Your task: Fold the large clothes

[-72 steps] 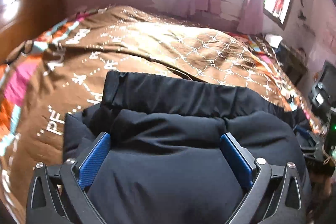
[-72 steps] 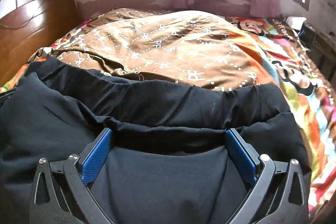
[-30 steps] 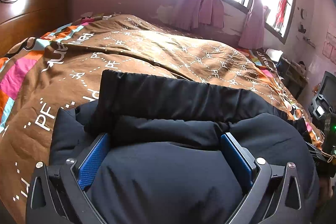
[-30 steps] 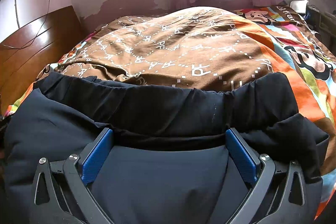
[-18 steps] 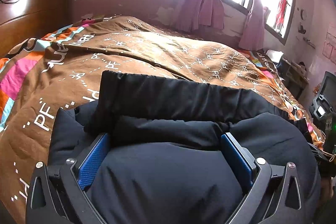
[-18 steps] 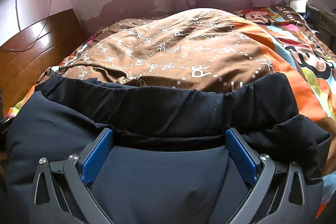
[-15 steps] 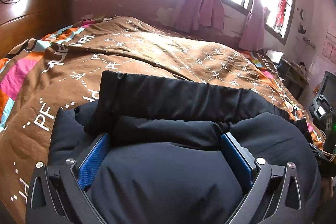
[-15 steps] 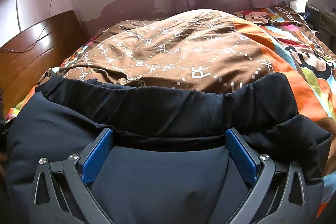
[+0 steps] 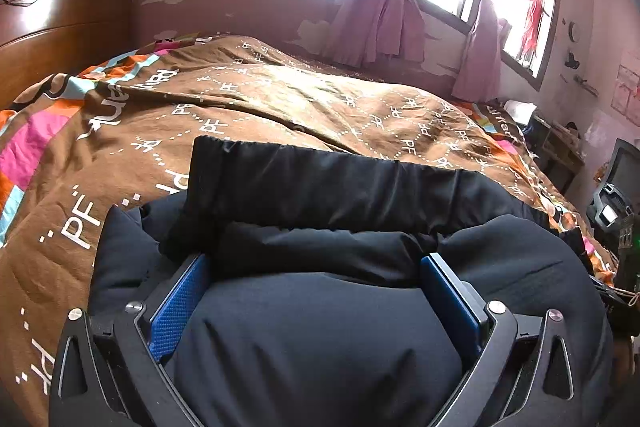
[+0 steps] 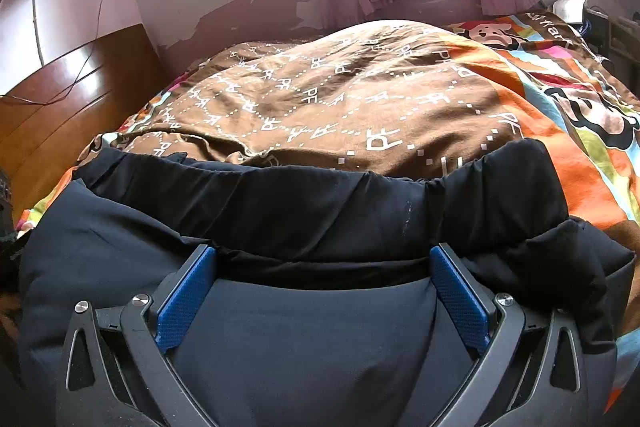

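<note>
A puffy dark navy jacket (image 9: 320,339) lies bundled on the bed's near side and fills the lower half of both views. A black folded band (image 9: 340,183) of it runs across its far edge, also seen in the right wrist view as the black band (image 10: 320,203). My left gripper (image 9: 316,291) has its blue pads (image 9: 180,303) wide apart, with the jacket's bulk bulging up between them. My right gripper (image 10: 324,287) stands the same way around the jacket (image 10: 304,347), near its right end. What lies under the fabric is hidden.
The brown patterned quilt (image 9: 320,99) covers the bed beyond the jacket, with bright cartoon panels (image 10: 580,99) to the right. A wooden headboard (image 9: 60,19) stands on the left. Pink curtains (image 9: 380,19) hang at the window. Dark equipment (image 9: 616,179) sits beside the bed's right edge.
Since 2.4 s ago both views have risen and tilted up, showing more wall and window. The jacket has kept its place between both pairs of fingers. Almost nothing moved in the last half second.
</note>
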`<state>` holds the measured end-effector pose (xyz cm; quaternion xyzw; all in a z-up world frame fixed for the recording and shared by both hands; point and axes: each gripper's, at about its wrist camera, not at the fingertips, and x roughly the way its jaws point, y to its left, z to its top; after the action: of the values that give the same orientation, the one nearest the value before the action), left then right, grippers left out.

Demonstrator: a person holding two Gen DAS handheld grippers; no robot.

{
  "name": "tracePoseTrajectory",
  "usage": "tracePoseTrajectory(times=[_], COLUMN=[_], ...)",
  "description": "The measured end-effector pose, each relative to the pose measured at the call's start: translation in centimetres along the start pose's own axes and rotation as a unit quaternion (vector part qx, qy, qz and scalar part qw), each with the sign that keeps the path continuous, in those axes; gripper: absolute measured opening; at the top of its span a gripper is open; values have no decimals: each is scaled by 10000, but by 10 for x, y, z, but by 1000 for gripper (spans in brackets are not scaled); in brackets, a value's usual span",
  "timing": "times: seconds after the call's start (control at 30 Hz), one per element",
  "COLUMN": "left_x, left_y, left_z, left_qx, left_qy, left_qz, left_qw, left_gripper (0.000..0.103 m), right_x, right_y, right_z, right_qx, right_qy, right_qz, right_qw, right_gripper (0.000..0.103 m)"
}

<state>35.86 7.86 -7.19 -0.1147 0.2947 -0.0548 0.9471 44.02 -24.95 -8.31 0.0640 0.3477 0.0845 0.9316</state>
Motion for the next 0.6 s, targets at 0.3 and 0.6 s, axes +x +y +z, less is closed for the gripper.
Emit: tracePoseTrajectory(times=[0.3, 0.6], left_x=[-31, -66], left_y=[-12, 50], left_z=[6, 4], left_qx=[451, -85], left_qy=[238, 835], left_qz=[343, 190], left_qw=[9981, 9963], left_gripper=[103, 103], right_x=[-60, -108], right_y=[-18, -75], right_z=[-18, -34], right_qx=[321, 977], right_qy=[-653, -660], right_qz=[286, -41], right_qw=[9969, 9930], right_gripper=[102, 102])
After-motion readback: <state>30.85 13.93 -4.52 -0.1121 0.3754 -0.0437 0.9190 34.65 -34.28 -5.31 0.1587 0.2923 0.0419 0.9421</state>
